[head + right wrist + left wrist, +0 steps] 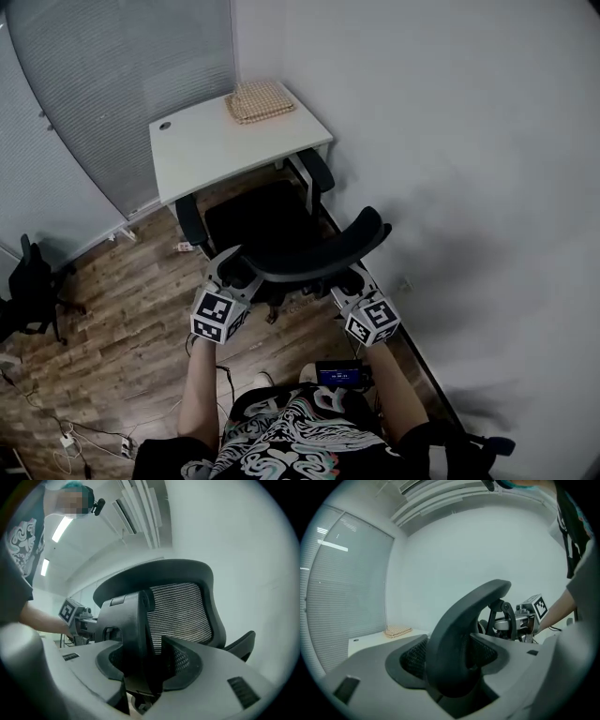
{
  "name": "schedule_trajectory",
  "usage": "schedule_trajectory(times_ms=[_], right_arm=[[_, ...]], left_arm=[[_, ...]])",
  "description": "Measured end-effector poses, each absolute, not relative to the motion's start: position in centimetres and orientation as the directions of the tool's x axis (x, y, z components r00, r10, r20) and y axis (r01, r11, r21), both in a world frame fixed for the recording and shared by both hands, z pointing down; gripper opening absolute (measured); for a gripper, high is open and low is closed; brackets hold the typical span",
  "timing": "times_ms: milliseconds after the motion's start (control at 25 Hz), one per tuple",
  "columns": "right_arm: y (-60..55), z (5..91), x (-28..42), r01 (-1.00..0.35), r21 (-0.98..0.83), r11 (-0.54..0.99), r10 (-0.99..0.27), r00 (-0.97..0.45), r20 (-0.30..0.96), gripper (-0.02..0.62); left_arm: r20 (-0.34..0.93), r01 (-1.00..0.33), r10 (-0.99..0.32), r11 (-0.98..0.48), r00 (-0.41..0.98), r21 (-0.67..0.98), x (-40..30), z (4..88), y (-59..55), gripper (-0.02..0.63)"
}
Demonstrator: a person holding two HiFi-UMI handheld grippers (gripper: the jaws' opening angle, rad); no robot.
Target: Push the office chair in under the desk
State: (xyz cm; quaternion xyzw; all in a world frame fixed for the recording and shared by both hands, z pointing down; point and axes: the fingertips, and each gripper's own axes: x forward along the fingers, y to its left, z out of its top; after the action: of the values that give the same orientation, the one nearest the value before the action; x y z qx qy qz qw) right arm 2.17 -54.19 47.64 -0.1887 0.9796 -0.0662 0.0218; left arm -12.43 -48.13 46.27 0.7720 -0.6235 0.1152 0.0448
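Beige woven pad [260, 101], grey blinds [122, 84], cables [70, 438] on wood floor [141, 309].

The head view looks steeply down from above the person onto the office chair [281, 225], with the desk [211, 141] at the far end. Each gripper view sits low, very near the chair's back. The left gripper [236, 270] view faces far and right, and the right gripper [349, 281] view faces left and upward. All three views share the chair back, and each gripper view catches the other gripper.

I see matt black plastic and mesh on the chair [319, 251], a smooth white desk [202, 150], a woven mat [260, 100] at its far corner, wood-grain floor [122, 309].
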Motion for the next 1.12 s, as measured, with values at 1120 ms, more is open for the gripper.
schedule_trajectory(times_ms=[1120], right_arm=[[-46.3, 45.4, 6.3, -0.671, -0.023, 0.741, -0.671, -0.741, 0.006, 0.009]], left_arm=[[0.156, -0.978, -0.983, -0.12, 0.094, -0.169, -13.5, 45.3, -38.3, 0.035]])
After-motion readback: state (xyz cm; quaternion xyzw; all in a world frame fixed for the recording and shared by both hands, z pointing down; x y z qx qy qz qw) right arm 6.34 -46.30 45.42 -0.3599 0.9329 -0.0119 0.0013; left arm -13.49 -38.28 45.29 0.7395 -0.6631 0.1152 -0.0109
